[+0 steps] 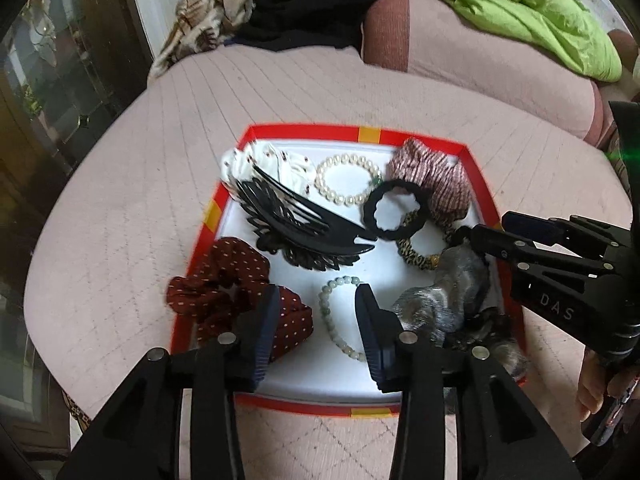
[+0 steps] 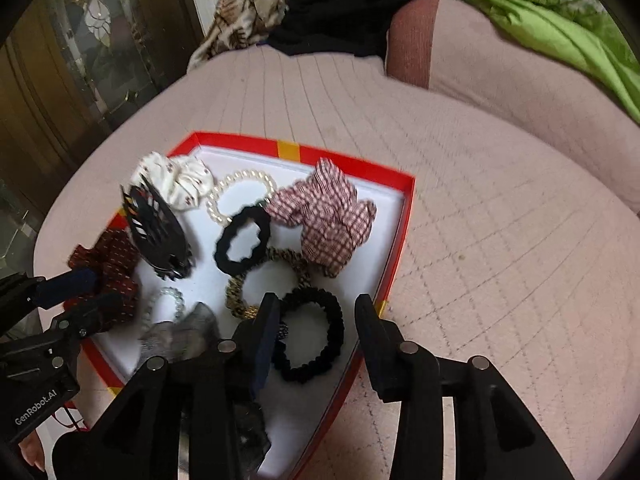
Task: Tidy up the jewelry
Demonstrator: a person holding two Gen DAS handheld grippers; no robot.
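Left gripper [image 1: 316, 320] and right gripper [image 2: 316, 332] angled steeply down over red tray [image 1: 304, 130]; jaws parted, nothing grasped.

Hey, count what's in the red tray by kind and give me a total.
Scrunchies: 4
Hair ties: 3
Bead bracelets: 2
Hair clip: 1
Total: 10

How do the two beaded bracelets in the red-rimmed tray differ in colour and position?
The pearl bracelet is cream-white; the green bead bracelet is pale jade.

The pearl bracelet lies at the tray's far side, between the white scrunchie and the checked scrunchie; the green bead bracelet lies at the near side, between the open fingers of the left gripper.

Both are closed bead loops lying flat, unheld.
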